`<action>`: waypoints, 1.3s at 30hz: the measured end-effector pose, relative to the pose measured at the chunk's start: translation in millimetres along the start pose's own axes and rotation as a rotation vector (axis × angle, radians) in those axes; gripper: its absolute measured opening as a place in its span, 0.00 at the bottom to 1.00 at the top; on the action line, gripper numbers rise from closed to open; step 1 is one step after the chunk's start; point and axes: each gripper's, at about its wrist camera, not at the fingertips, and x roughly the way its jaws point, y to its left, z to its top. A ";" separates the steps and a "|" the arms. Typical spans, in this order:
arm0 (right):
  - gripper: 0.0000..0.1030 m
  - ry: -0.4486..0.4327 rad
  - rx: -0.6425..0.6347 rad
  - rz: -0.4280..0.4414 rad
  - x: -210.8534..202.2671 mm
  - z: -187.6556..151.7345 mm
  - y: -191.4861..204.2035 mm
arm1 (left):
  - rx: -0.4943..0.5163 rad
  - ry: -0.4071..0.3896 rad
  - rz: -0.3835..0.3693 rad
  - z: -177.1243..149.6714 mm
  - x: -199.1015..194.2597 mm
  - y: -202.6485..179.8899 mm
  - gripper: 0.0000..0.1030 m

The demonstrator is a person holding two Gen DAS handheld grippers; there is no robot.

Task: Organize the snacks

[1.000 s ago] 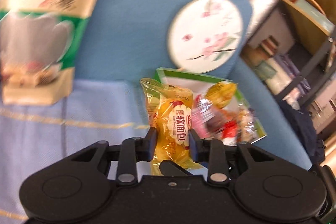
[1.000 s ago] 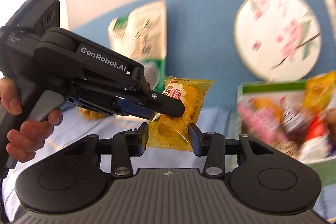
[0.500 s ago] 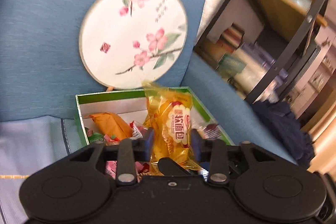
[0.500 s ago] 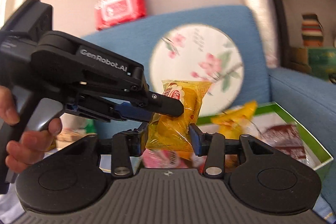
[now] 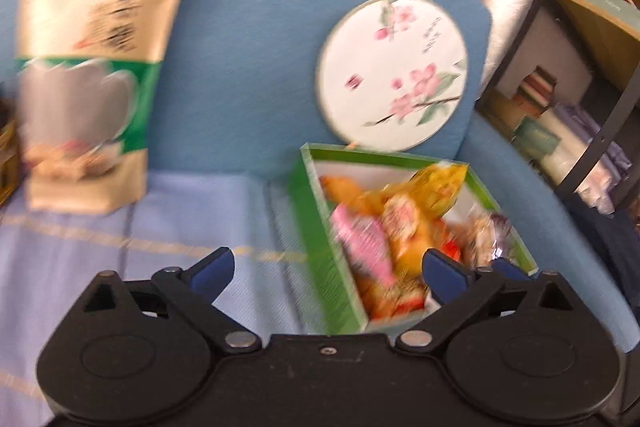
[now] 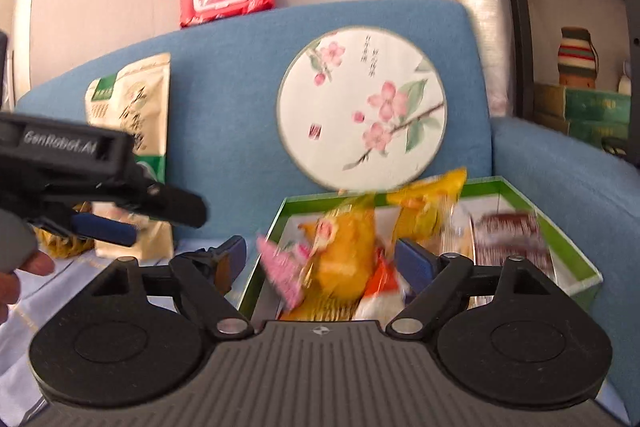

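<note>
we have both jaws just opened wide and empty: left gripper, right gripper. the yellow bread packet, blurred, lies in the green box below the round fan, among other wrapped snacks. we judge it light, soft and crinkly, slippery film; best pinched across its middle.

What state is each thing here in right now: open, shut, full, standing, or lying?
Left gripper: fingers open, empty; just been opening.
Right gripper: fingers open, empty; just been opening.
Green box: lidless, holding wrapped snacks.
Yellow bread packet: in the box, blurred.
Standing pouch: upright against the sofa back.
Round fan: leaning on the sofa back.
</note>
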 end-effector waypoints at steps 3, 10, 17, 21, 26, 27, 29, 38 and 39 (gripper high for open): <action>1.00 0.027 0.002 -0.047 -24.1 -13.1 8.2 | -0.021 0.015 0.020 -24.2 -15.5 4.6 1.00; 1.00 0.200 0.064 -0.239 -57.6 -56.2 17.9 | 0.053 0.056 0.098 -71.8 -31.3 -7.7 1.00; 1.00 0.189 -0.004 -0.306 -69.1 -33.5 15.3 | 0.112 -0.011 0.151 -69.6 -45.0 -22.8 1.00; 1.00 0.152 -0.002 -0.342 -78.9 -18.0 9.2 | 0.134 -0.045 0.179 -66.6 -47.8 -28.4 1.00; 1.00 0.162 0.022 -0.361 -81.3 -16.2 4.5 | 0.142 -0.013 0.182 -71.3 -45.0 -30.4 1.00; 1.00 0.168 0.027 -0.358 -80.5 -16.9 4.2 | 0.136 -0.009 0.187 -71.3 -45.1 -29.8 1.00; 1.00 0.178 0.023 -0.356 -78.4 -18.8 4.4 | 0.137 -0.014 0.202 -70.2 -46.2 -29.0 1.00; 1.00 0.203 0.015 -0.355 -76.2 -25.6 8.5 | 0.153 -0.013 0.212 -72.0 -44.9 -30.2 1.00; 1.00 0.205 0.010 -0.354 -76.0 -25.5 9.1 | 0.156 -0.007 0.213 -72.1 -44.0 -31.3 1.00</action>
